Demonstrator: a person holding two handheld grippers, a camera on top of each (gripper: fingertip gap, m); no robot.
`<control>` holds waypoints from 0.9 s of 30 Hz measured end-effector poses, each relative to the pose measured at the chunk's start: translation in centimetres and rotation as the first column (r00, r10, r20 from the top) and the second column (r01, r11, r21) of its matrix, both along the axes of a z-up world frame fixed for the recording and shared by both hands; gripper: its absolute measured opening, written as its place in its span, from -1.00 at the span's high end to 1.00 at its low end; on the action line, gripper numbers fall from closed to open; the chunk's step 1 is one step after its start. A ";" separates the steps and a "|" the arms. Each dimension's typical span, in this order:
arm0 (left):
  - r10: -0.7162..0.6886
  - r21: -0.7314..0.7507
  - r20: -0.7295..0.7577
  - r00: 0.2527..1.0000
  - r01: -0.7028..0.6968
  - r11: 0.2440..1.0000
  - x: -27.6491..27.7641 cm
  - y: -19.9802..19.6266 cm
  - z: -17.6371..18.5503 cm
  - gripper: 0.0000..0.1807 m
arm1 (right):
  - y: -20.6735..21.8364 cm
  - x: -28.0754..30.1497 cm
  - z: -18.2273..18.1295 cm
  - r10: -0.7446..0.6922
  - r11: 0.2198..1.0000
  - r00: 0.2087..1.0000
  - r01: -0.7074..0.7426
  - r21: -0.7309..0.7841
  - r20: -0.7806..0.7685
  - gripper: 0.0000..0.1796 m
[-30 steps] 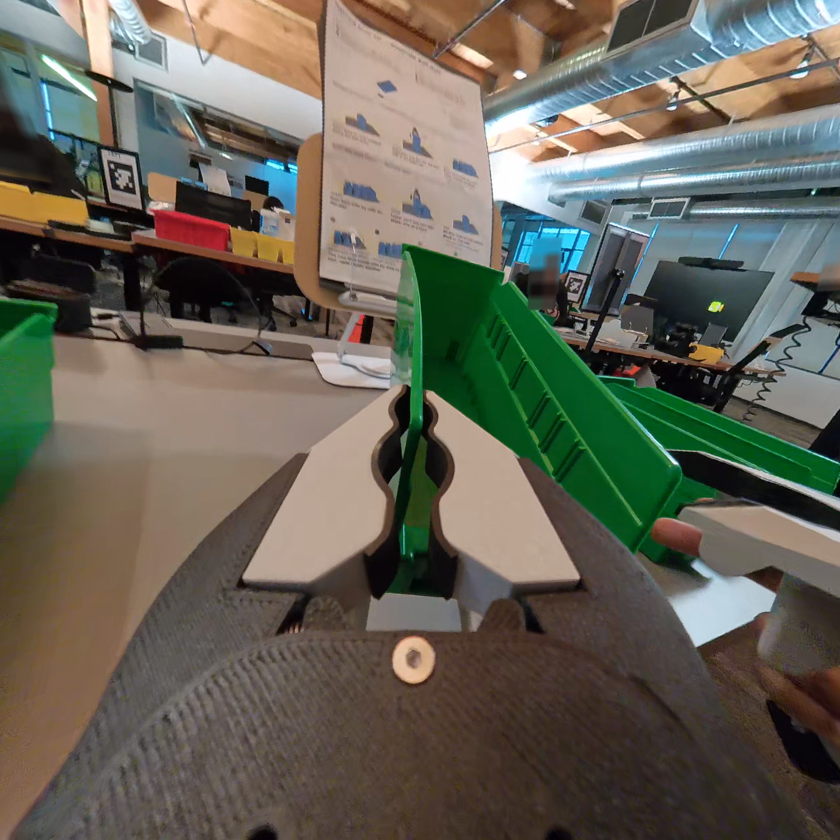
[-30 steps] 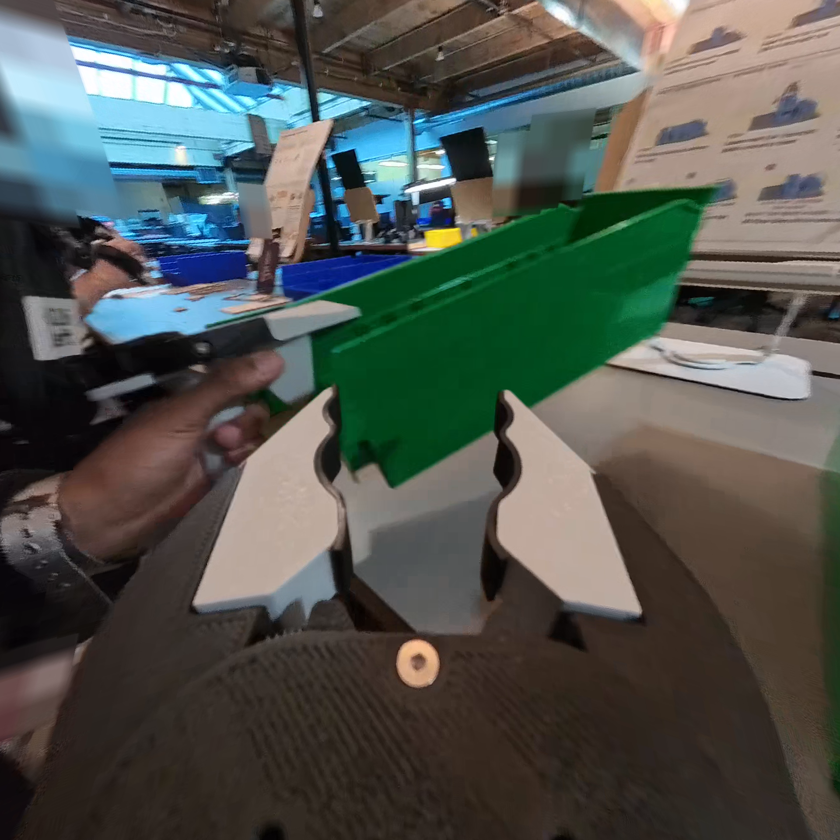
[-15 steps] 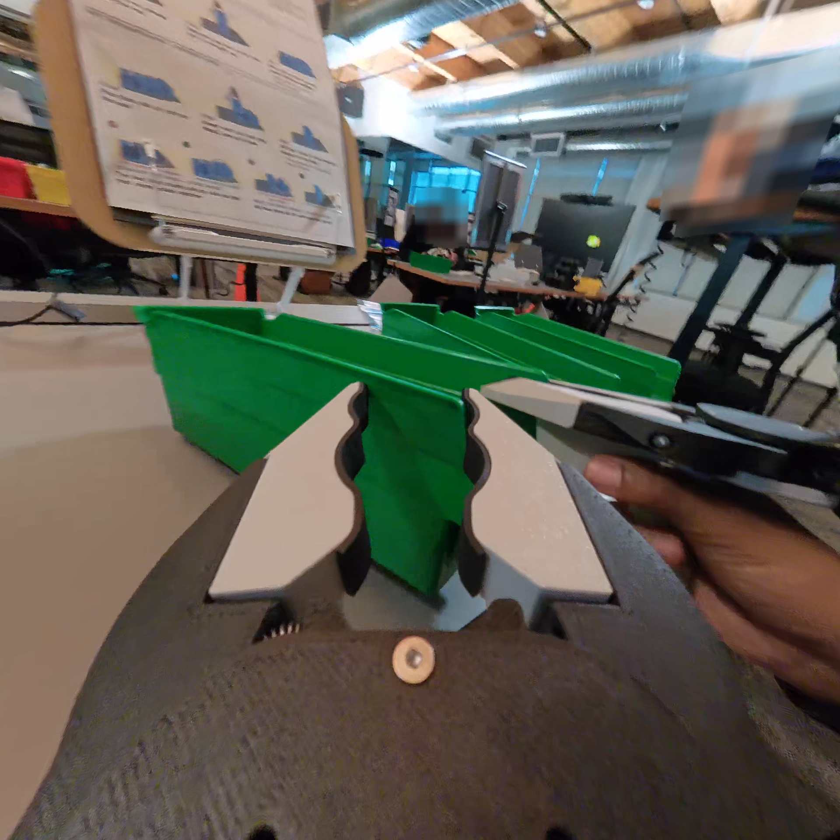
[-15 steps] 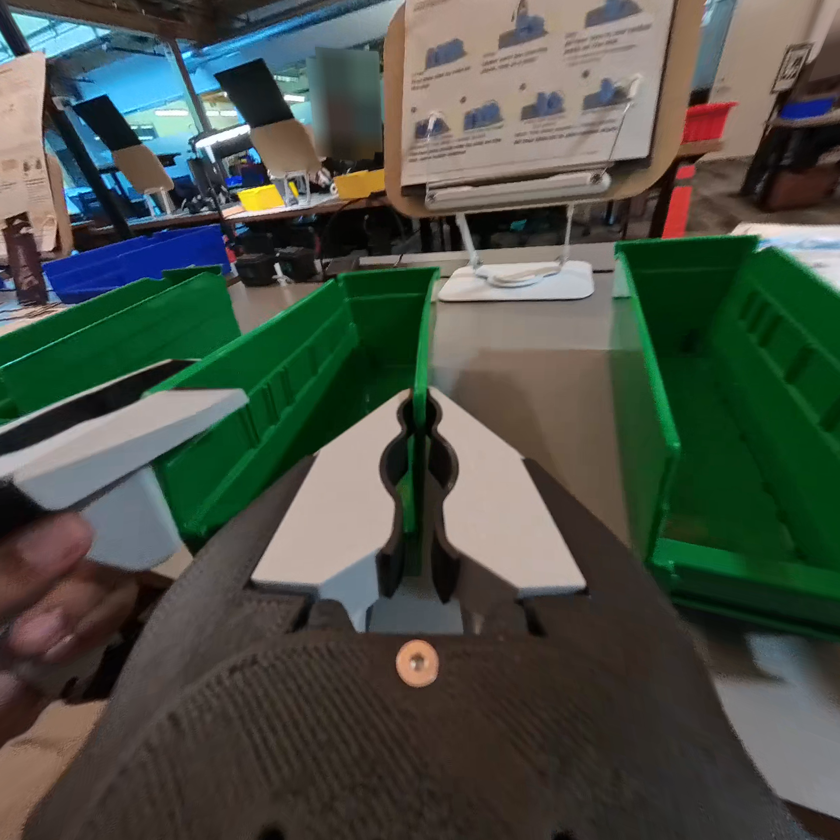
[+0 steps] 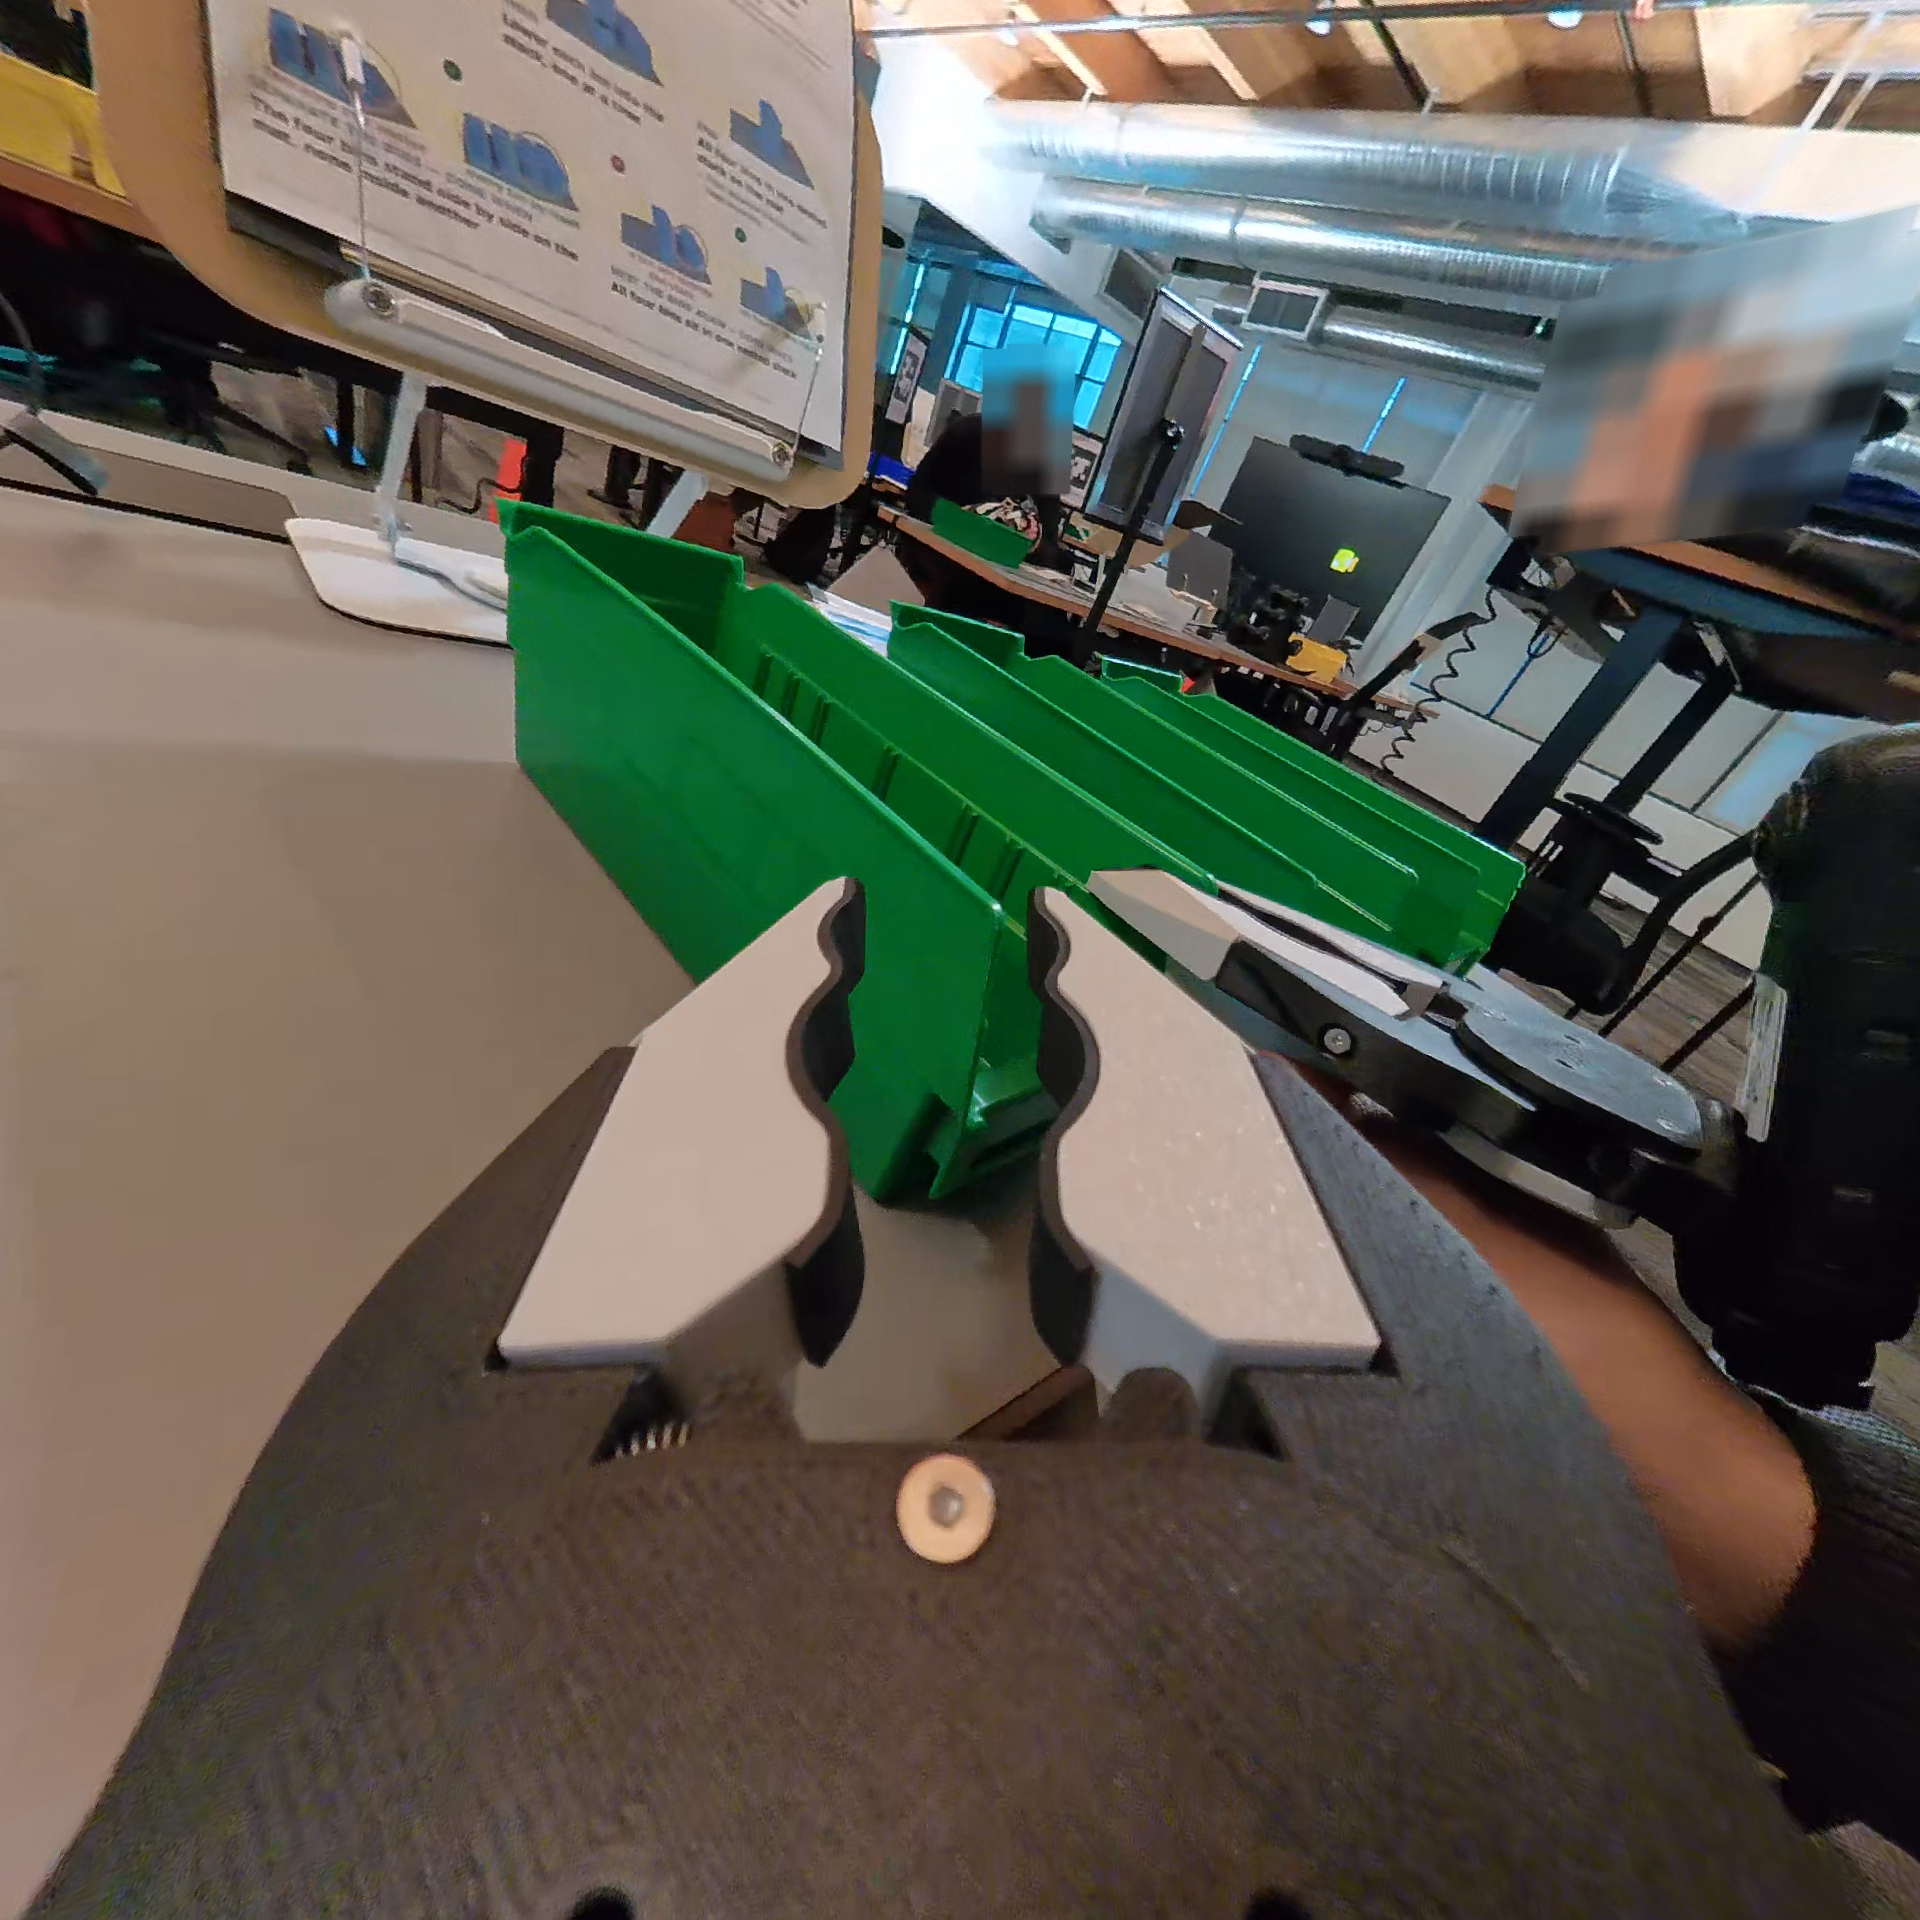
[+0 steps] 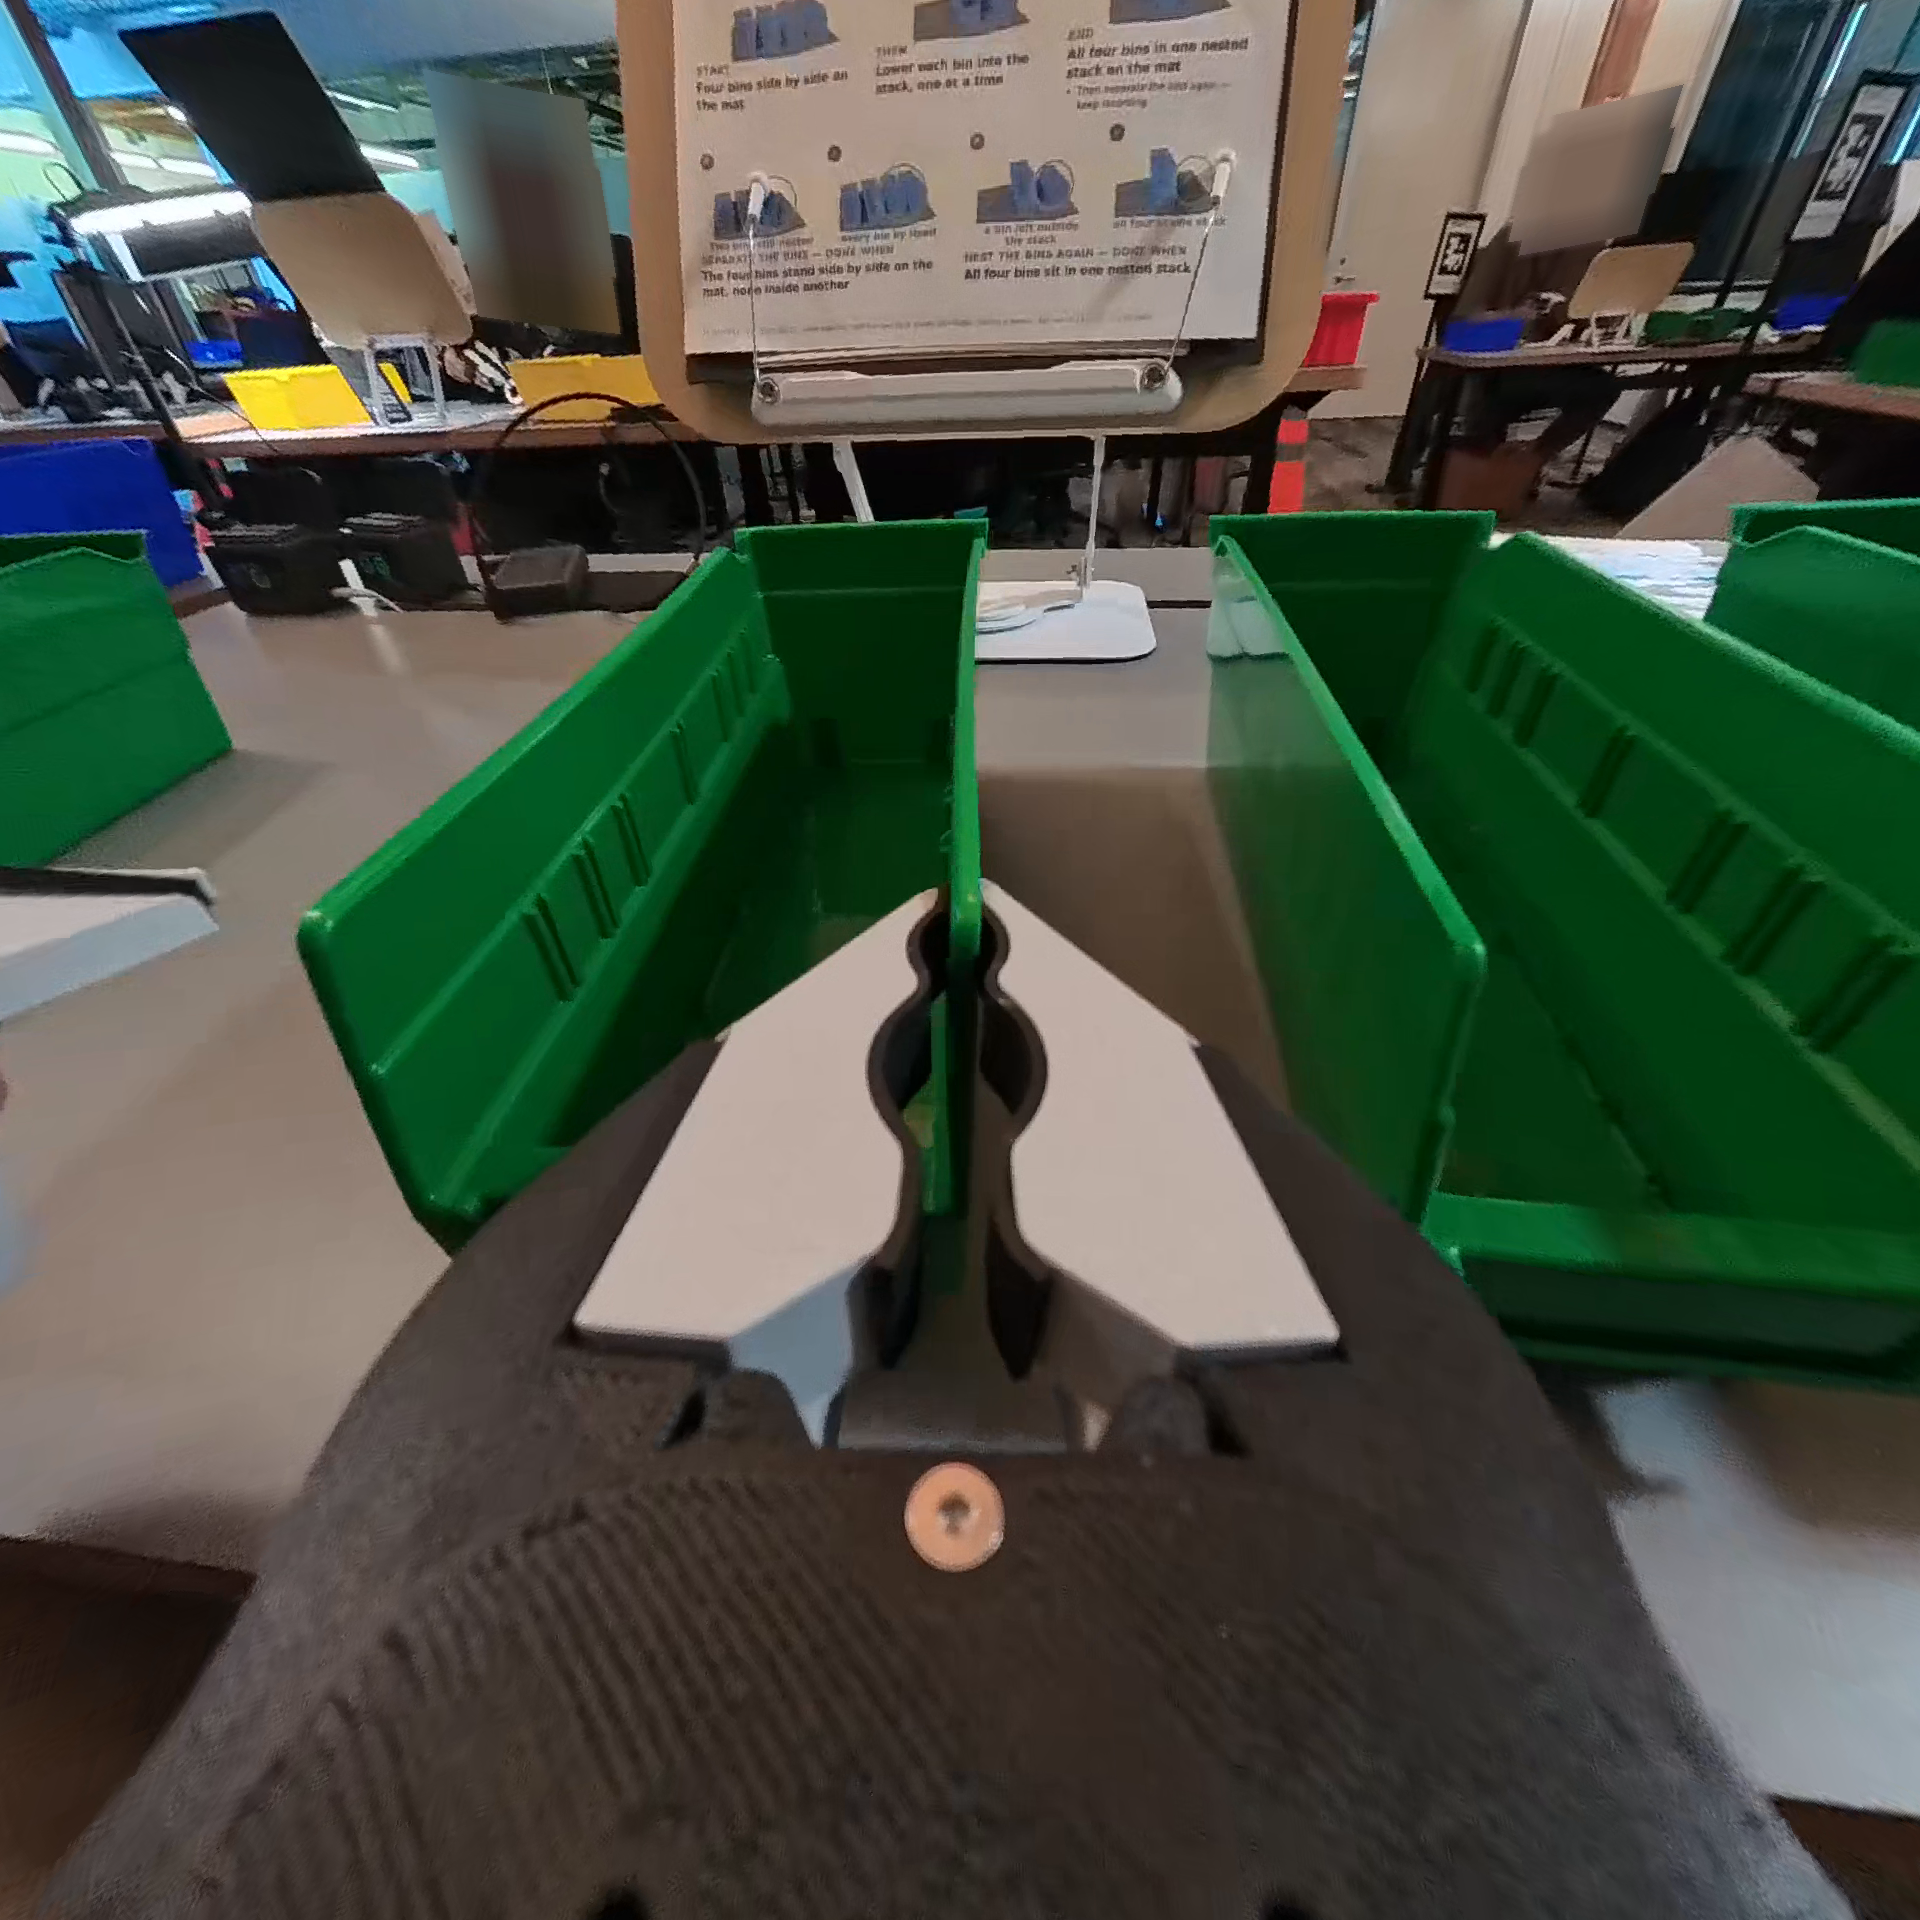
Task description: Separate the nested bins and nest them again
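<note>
Held bin: a long green bin [image 6: 644,883] is seen resting on the grey tabletop [image 6: 208,1195], near its front edge, open side up; whether it is fully set down cannot be told.
Long axis: the bin's length runs straight away from the right gripper [image 6: 961,904], toward the instruction board [image 6: 966,187] at the far edge of the tabletop.
Right gripper: it is clamped on the bin's right side wall at the near end, with the wall held edge-on between the jaws.
Left gripper: in the left wrist view the left gripper [image 5: 940,904] is seen spread apart, grasping nothing; the near left corner of the same bin [image 5: 727,769] is framed between its fingers, and contact cannot be confirmed.
Nearer tool: the right gripper is judged to be the one in control; the left stands just beside the opposite near corner.
Neighbouring bins: a second green bin [image 6: 1621,904] lies parallel to the right of the held one, apart from it by a strip of bare tabletop; a third [image 6: 1829,613] is partly seen farther right and a fourth [image 6: 94,696] toward the left edge.
Stage: the bins are judged to be separated and laid side by side, none inside another.
Coming move: re-nesting would call for one bin to be lifted and lowered along a matching long axis into its neighbour.
</note>
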State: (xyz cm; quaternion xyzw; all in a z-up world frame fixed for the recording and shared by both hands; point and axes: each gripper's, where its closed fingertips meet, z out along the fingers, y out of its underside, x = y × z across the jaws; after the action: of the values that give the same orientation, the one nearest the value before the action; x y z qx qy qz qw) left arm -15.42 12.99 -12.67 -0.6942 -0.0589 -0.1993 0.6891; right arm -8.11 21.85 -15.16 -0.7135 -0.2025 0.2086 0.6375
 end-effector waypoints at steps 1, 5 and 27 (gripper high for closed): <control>0.003 0.000 -0.003 1.000 -0.003 1.000 -0.1 0.0 0.0 0.69 | 0.1 -0.1 0.0 -0.002 1.000 1.000 0.002 0.000 0.001 0.99; 0.004 -0.004 -0.015 1.000 -0.005 1.000 -0.3 0.0 -0.1 0.70 | -0.5 -0.9 0.0 0.028 1.000 0.999 -0.028 -0.004 0.014 0.98; -0.038 -0.034 -0.003 0.999 0.038 0.999 0.3 0.1 -1.4 0.81 | -0.4 -1.2 -0.1 0.077 0.996 0.996 -0.075 -0.036 0.046 0.97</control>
State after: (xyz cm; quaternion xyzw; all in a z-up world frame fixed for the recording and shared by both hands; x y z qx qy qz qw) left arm -15.13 13.13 -14.07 -0.7070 -0.0478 -0.2101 0.6736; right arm -9.33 21.43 -15.22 -0.7209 -0.2409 0.2193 0.6117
